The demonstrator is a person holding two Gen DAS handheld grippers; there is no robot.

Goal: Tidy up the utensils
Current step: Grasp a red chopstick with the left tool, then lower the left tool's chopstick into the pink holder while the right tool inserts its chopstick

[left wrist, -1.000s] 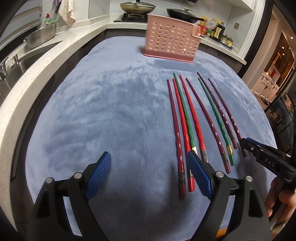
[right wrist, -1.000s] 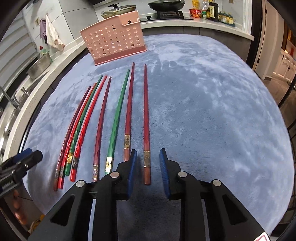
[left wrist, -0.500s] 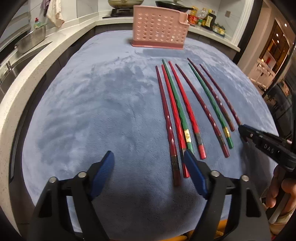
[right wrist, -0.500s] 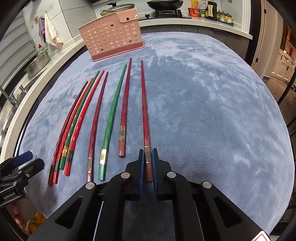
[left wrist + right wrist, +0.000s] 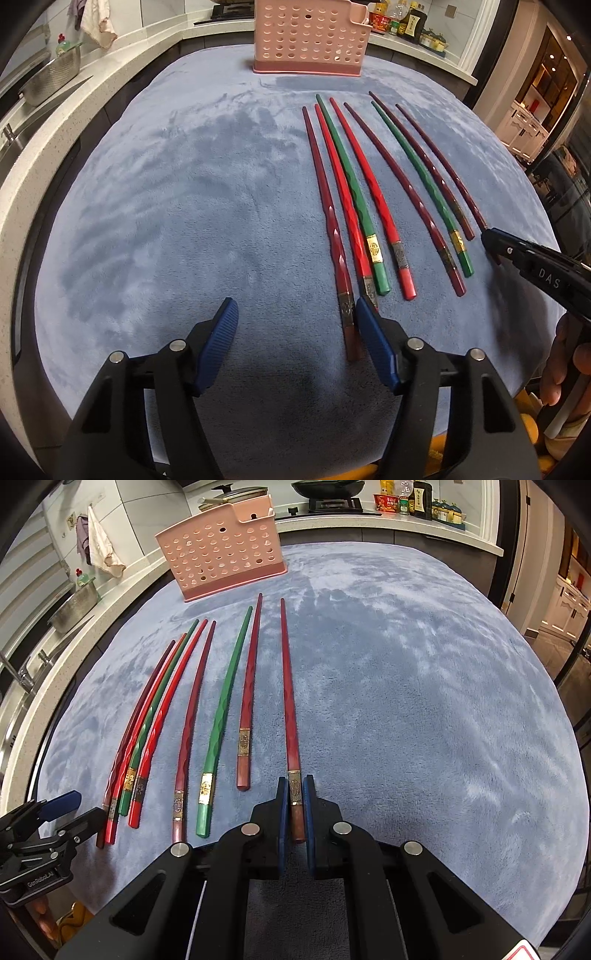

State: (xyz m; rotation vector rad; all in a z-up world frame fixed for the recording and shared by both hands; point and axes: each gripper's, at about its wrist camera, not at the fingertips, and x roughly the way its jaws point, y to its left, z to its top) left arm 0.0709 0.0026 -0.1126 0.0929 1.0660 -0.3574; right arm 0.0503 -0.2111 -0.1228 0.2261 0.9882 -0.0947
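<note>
Right wrist view: right gripper (image 5: 294, 805) clenched on dark-red wooden chopstick (image 5: 288, 701), gripped at its butt w/ long tip ahead, so it may pivot/slip on lift. Left gripper (image 5: 295, 347) closing, leftmost maroon chopstick (image 5: 334, 240) inside its right pad, no contact; could nudge neighbours.

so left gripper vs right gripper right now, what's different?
Left gripper has its jaws apart and closing, with only the end of the leftmost chopstick just inside its right pad, not pinched; right gripper is shut on the rightmost chopstick. Both point down at the near chopstick ends on the blue cloth.
</note>
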